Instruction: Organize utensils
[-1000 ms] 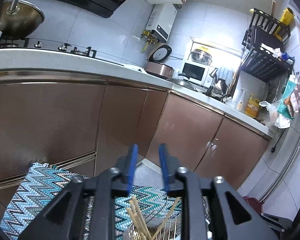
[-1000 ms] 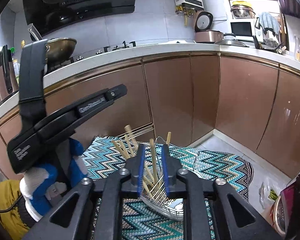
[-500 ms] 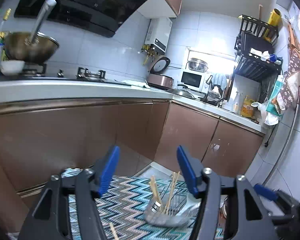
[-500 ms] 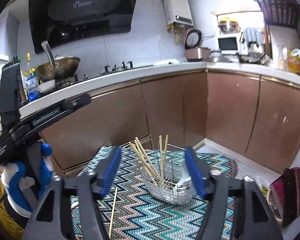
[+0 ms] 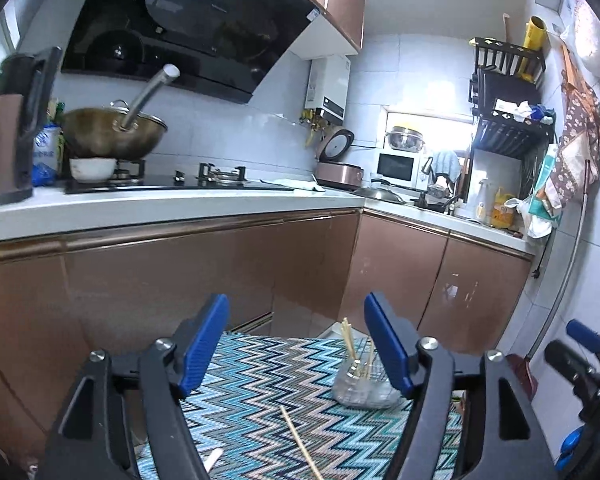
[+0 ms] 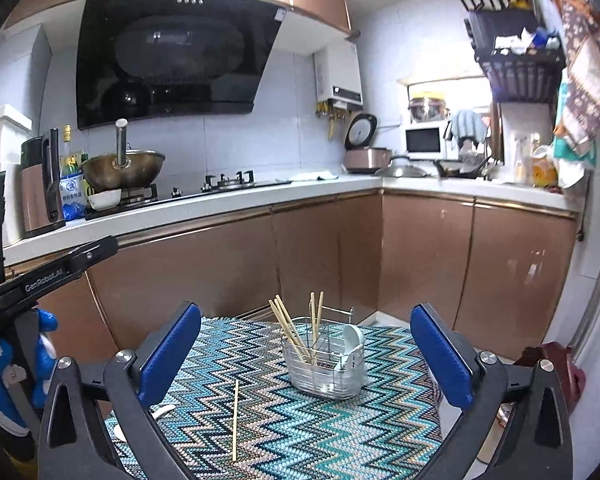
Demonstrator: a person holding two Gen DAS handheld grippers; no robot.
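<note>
Both claws, left (image 5: 296, 344) and right (image 6: 306, 354), wide open, empty, above mat (image 6: 260, 432); rack (image 6: 325, 364) holds several chopsticks and spoon, 1 chopstick (image 6: 235, 420) loose on mat: likely next, pinch it, drop into rack.

Mat (image 6: 300, 420) teal-blue-white zigzag; cabinets (image 6: 420, 256) copper-brown; gripper pads (image 6: 172, 354) blue; chopstick (image 6: 235, 420) tan.

One wire basket (image 6: 323, 374); five chopsticks inside (image 6: 296, 334); one loose chopstick (image 6: 235, 420); one spoon (image 6: 350, 344).
</note>
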